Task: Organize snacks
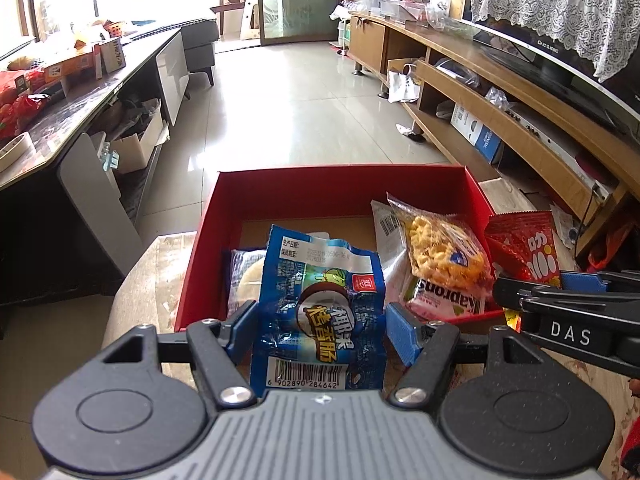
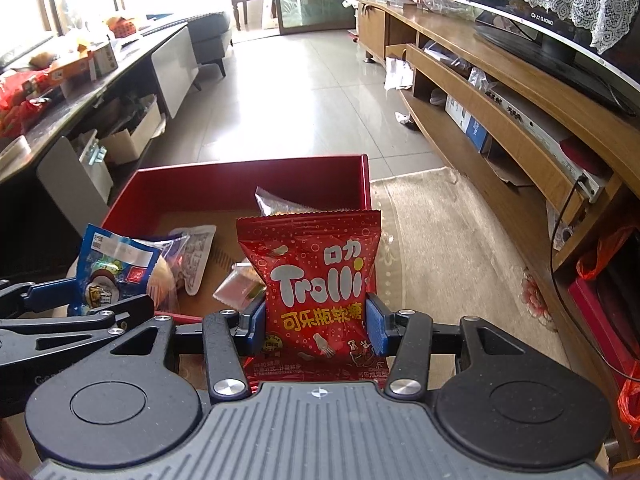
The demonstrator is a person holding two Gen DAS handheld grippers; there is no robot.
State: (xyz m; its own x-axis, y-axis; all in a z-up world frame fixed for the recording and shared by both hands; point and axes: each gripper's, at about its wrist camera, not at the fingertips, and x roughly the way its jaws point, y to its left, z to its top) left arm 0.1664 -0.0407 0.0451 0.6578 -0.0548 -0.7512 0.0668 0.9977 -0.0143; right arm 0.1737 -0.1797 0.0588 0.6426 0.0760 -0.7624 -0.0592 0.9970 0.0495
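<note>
The red box (image 1: 344,190) is taken as the landmark: it sits open on the surface (image 2: 448,240), with a noodle pack (image 1: 444,252) and other wrapped snacks already lying inside against its right wall. The blue sausage packet (image 1: 320,304) is held upright at the box's near edge, grasped between the fingers (image 1: 402,334) of the left gripper (image 1: 320,334). The red Trolli bag (image 2: 316,292) is clenched in the right gripper (image 2: 318,330), at the box's near right corner. The step in hand is judged to be placing both. Each packet should be carried past the near wall, lowered over the bare cardboard floor toward the box's left side, and released only once low, so that the piled snacks are not disturbed.
</note>
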